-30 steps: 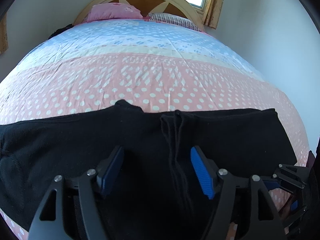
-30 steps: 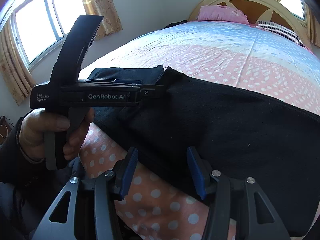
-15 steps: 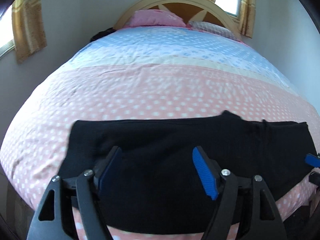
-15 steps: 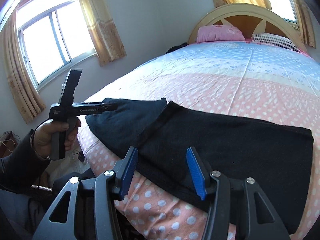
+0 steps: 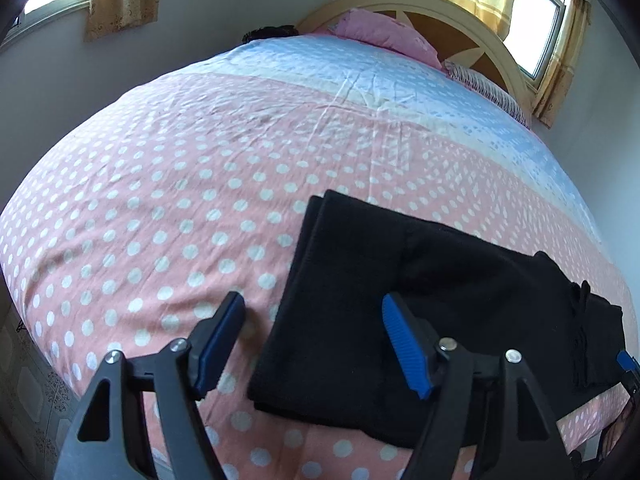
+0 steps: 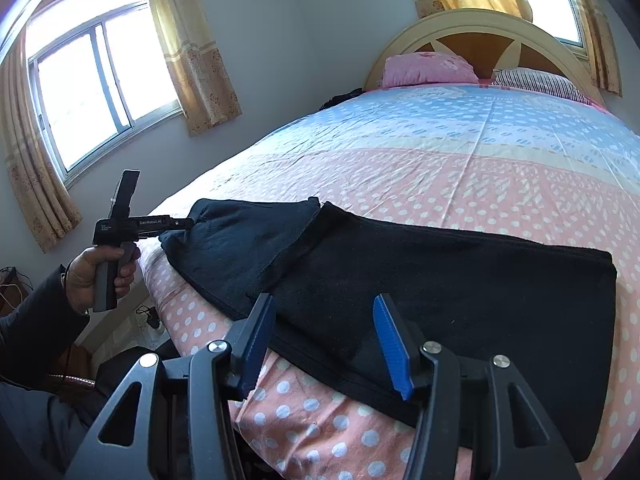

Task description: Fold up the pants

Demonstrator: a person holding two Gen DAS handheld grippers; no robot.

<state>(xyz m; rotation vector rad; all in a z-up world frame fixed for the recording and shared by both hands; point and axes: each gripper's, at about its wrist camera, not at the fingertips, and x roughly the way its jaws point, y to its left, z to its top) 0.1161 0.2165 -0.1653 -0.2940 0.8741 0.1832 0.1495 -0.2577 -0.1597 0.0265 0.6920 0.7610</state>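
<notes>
Black pants lie flat across the near edge of the bed, legs laid one on the other; they also show in the right wrist view. My left gripper is open and empty above their left end, one finger over the bedspread, one over the cloth. In the right wrist view the left gripper sits at the pants' far left end. My right gripper is open and empty, just above the pants' near edge. Its blue tip peeks in at the left wrist view's right edge.
The bed has a pink and blue dotted bedspread, a pink pillow, a striped pillow and a curved headboard. Windows with yellow curtains stand on the left wall. A tiled floor lies beyond the bed's left edge.
My left gripper has moved left along the pants, from their middle to the left end. My right gripper has pulled back and up, so more of the pants shows.
</notes>
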